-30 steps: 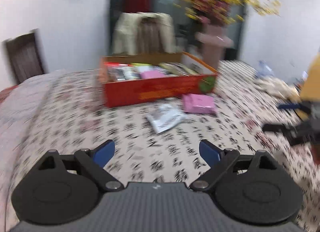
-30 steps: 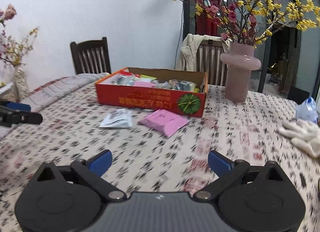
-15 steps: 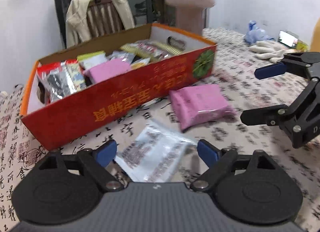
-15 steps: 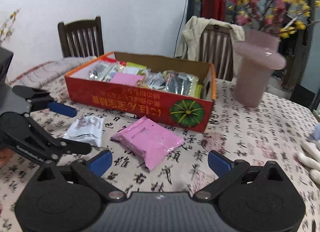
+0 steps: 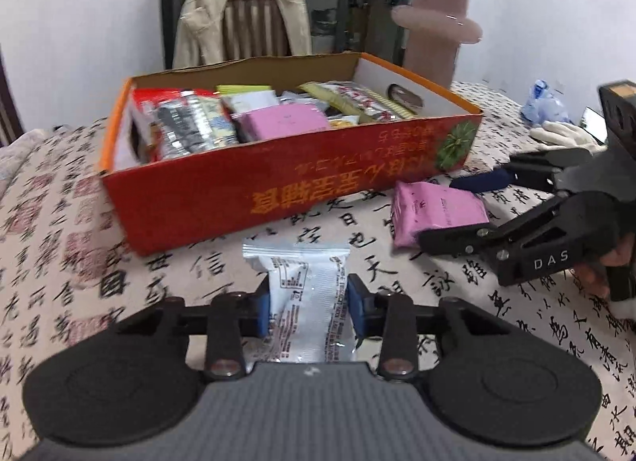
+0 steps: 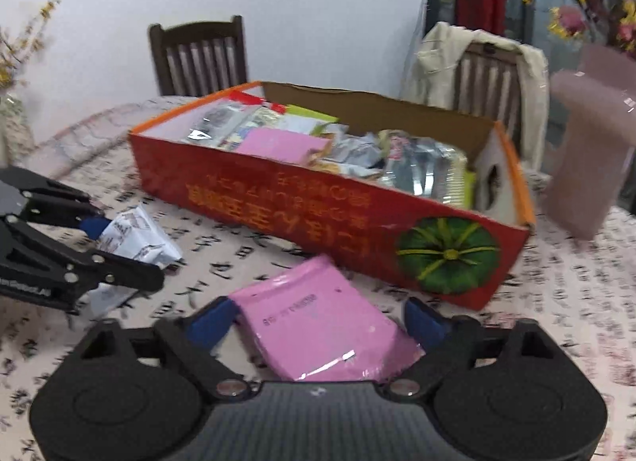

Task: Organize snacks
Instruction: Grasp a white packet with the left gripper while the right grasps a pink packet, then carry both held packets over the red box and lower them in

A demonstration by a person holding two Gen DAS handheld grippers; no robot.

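- Red box (image 5: 278, 198) on worktop (image 5: 59, 262) already mostly full of snack packs; most sorting looks done.
- Two packs left outside, just in front of it.
- Left tongs (image 5: 308, 304) closing, blue pads touching both sides of the silver-white packet (image 5: 306, 294), which lies on the cloth.
- Right tongs (image 6: 318, 320) closing around the pink packet (image 6: 322, 326); pads not yet pressing.
- Left to do: lift both, drop in box.

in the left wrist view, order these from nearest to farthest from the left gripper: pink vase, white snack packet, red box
1. white snack packet, between the closing jaws of the left gripper
2. red box, just beyond the packet, mid-table
3. pink vase, behind the box's far right corner
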